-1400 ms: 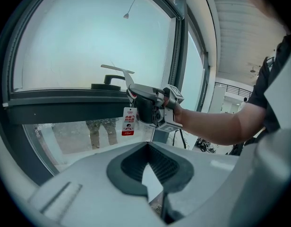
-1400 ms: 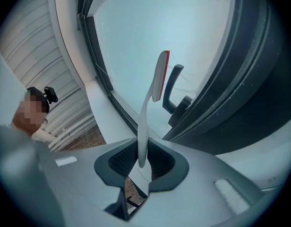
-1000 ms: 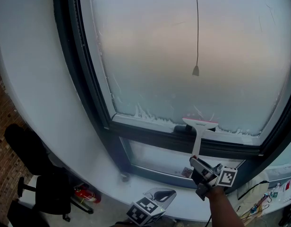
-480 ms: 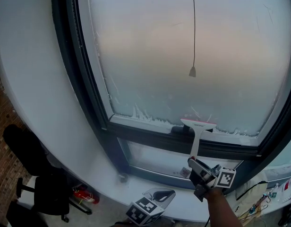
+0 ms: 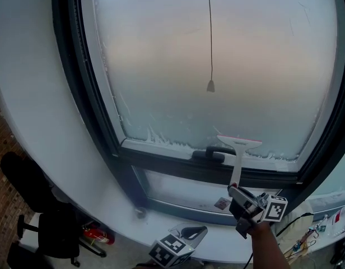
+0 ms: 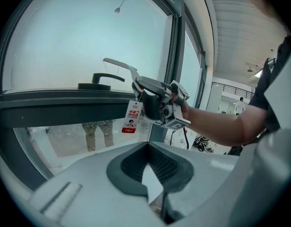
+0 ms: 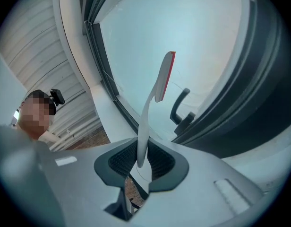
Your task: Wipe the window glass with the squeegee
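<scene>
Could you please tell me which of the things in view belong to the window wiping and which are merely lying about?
For the job:
- squeegee, held by its handle in the right tongs
- window glass

Just about:
- left tongs, shut and empty
- window handle
- blind cord pull
- hanging tag
- office chair

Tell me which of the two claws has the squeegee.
The right claw: it is shut on the white handle of the squeegee, whose blade is up by the glass. The left claw has nothing in it.
</scene>
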